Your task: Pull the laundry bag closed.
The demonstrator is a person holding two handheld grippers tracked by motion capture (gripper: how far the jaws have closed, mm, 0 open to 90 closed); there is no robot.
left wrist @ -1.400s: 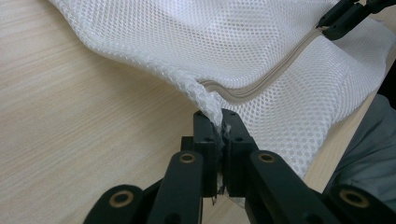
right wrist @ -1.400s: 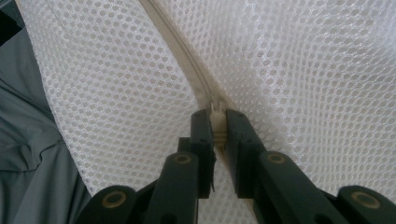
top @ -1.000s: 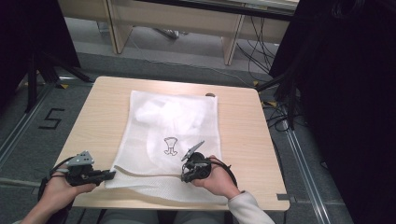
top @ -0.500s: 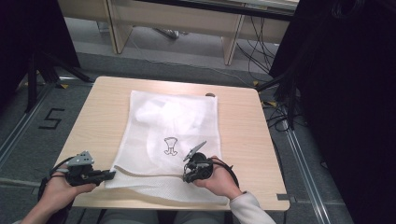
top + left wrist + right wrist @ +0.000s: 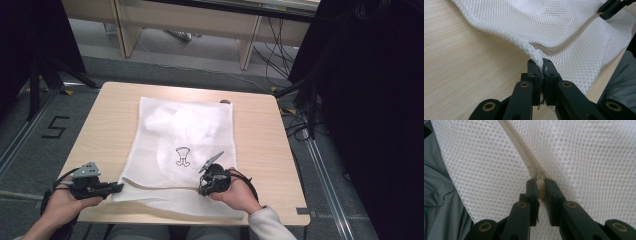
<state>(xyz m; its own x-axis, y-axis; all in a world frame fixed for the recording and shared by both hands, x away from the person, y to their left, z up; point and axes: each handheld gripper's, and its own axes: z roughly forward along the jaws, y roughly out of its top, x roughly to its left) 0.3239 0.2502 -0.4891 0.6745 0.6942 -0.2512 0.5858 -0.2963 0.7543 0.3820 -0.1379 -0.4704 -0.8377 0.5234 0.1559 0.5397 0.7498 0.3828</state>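
The left gripper (image 5: 541, 65) has its 2 matte black jaws pressed together on a bunched corner of the white mesh laundry bag (image 5: 564, 27), the honeycomb netting puckering into a thin ridge where they pinch it. The right gripper (image 5: 539, 182) has its jaws closed on the small cream zipper pull (image 5: 540, 187), a ribbed plastic tab seated at the end of the beige zipper tape (image 5: 520, 143) that runs as a smooth flat band through the open-weave netting. Brass-coloured rivets dot the black linkage arms behind both pairs of jaws. In the left gripper view the same tape (image 5: 571, 37) curves along the bag's near edge, away from the pinched corner toward the other gripper's black jaws at the bag's far end. From the high view the bag (image 5: 185, 135) is a soft, roughly rectangular sheet lying flat on the pale wood-grain table (image 5: 255, 130), with a small black outline print (image 5: 183, 156) near its middle and lumpy white contents showing faintly through its far half. The left gripper (image 5: 116, 187) sits at the bag's near left corner, held in the person's left hand (image 5: 65, 200); the right gripper (image 5: 201, 190) is on the bag's near edge toward its right, held in the right hand (image 5: 235, 192), whose light sleeve (image 5: 267, 225) lies off the bag's near right corner. Grey fabric of the person's clothing (image 5: 439, 202) lies below the bag's near edge.
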